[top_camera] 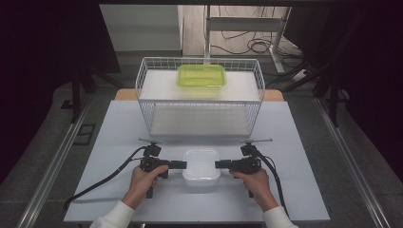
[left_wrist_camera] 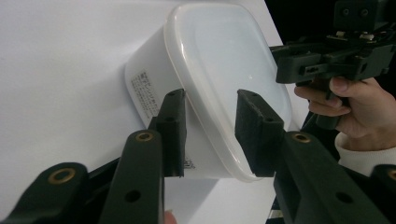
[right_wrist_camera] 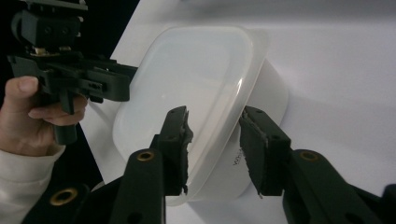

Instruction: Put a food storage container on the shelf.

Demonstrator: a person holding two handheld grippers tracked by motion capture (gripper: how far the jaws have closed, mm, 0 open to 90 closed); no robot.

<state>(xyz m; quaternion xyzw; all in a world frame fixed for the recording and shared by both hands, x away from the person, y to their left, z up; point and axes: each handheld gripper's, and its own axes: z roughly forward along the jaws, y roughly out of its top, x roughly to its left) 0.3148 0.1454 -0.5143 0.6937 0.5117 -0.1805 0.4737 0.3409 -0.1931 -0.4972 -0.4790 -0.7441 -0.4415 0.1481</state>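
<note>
High view: lidded white container [top_camera: 201, 165] on the desk [top_camera: 119, 142] before the wire basket [top_camera: 199, 97]; my left gripper [top_camera: 183, 165] and right gripper [top_camera: 218, 165] straddle its rim, jaws apart, for an even lift.

A lidded translucent white container [top_camera: 201, 165] sits upright on the table.

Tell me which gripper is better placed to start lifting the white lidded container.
Neither clearly; it looks like a two-handed lift. The left gripper and right gripper straddle opposite edges of the white container, each with the lid rim between its jaws and gaps still visible at the pads.
</note>
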